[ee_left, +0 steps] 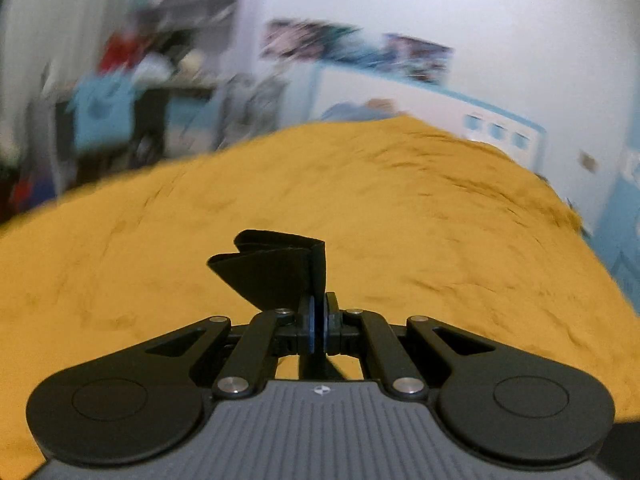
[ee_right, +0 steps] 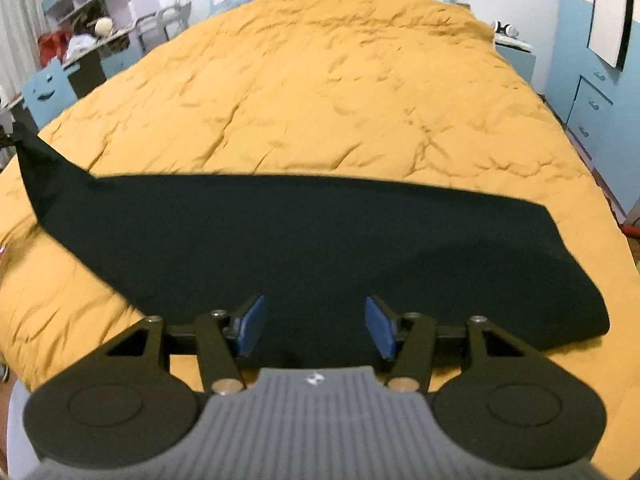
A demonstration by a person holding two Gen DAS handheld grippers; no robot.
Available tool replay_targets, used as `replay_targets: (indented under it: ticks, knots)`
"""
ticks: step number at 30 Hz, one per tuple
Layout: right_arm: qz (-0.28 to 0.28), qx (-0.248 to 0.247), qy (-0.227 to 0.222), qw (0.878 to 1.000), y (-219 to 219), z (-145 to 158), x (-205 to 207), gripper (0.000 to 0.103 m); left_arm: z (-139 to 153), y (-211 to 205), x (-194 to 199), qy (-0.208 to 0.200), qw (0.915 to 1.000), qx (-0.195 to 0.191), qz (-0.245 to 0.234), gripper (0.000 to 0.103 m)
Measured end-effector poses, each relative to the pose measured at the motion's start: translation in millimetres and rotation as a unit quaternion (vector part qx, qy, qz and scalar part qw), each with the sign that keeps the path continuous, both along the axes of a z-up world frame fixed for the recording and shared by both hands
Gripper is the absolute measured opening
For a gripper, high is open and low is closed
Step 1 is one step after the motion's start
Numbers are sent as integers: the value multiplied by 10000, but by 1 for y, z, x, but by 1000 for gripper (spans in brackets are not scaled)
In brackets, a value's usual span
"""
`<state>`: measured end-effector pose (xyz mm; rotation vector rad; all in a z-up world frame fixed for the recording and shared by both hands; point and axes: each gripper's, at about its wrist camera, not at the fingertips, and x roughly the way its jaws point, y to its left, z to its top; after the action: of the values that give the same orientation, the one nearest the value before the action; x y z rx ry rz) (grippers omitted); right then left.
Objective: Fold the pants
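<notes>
Pinching a folded corner of the pants (ee_left: 276,270), your left gripper (ee_left: 319,322) has its jaws closed tight on the cloth above the quilt (ee_left: 400,208). Your right gripper (ee_right: 314,326) gapes wide, holding nothing, just over the pants' near edge as they lie spread across the quilt.

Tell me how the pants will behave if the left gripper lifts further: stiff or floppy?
Probably floppy: the pants sag from a raised corner at far left. The left gripper pinches bunched folds, so the fabric looks thin and light. It will likely drape and drag over the quilt rather than hold shape.
</notes>
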<state>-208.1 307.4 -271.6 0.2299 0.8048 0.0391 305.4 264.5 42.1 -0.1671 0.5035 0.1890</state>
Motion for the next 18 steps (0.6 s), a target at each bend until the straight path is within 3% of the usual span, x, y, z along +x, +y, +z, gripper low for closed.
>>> replay_targets:
  ticks: [3,7,11,16,18]
  knots:
    - [-69,128,-82,9999,-16,-4,7,54,9,-65,7,-65,9959,796,-419,3]
    - [-150,392,-211,9989,-30,-9,14,56,-7,-152,17,-8,9802,1676,-1059,3]
    - [-200,609,-252,9976,-41,-19,13,56,-46,-231,14,258,9623,1967,-1858,3]
    - [-249,872,-145,9958,-52,-34,7,56,-124,-301,-8,1055,9188,2188,-3111,4]
    - [-189,934,-94,9954,-52,-39,5,57,-145,-309,-12,1359,9093,2169,-3282,4]
